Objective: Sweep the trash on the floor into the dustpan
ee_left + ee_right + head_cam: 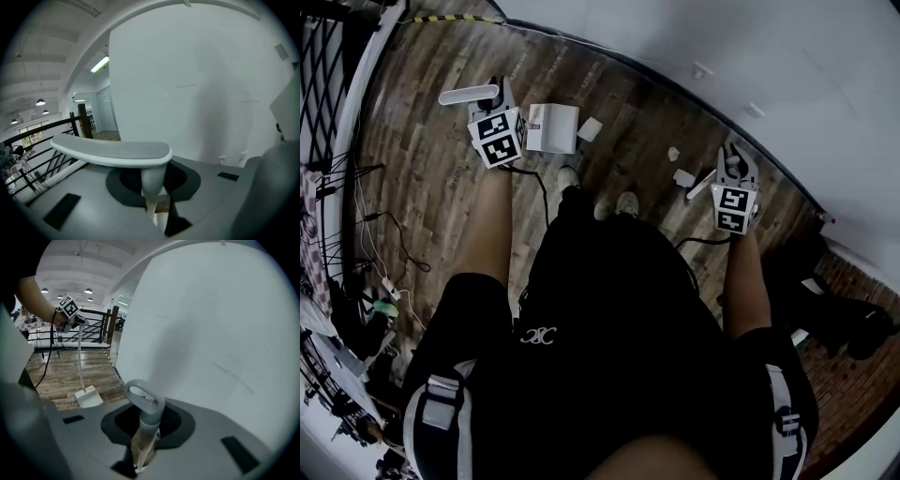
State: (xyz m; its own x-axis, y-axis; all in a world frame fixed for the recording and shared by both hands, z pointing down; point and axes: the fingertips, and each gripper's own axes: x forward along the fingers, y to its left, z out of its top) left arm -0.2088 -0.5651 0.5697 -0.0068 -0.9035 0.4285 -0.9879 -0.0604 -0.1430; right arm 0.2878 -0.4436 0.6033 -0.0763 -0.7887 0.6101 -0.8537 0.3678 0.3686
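Note:
In the head view my left gripper [497, 101] is shut on the dustpan handle, just below its white T-shaped top [469, 94]. The white dustpan [551, 128] rests on the wooden floor right of it. Bits of white paper trash [590, 129] [673, 154] [683, 177] lie between the pan and my right gripper [736, 161]. In the left gripper view the handle stem [152, 180] stands between the jaws of the left gripper [153, 190]. In the right gripper view the right gripper [143, 439] is shut on the broom handle [143, 404], which ends in a grey loop. That view also shows the dustpan [89, 397].
A white wall [722, 47] with a dark baseboard runs close ahead. A black railing [328, 84] and cables [389, 244] line the left side. My shoes [627, 202] stand near the trash. Dark objects [844, 319] sit at the right.

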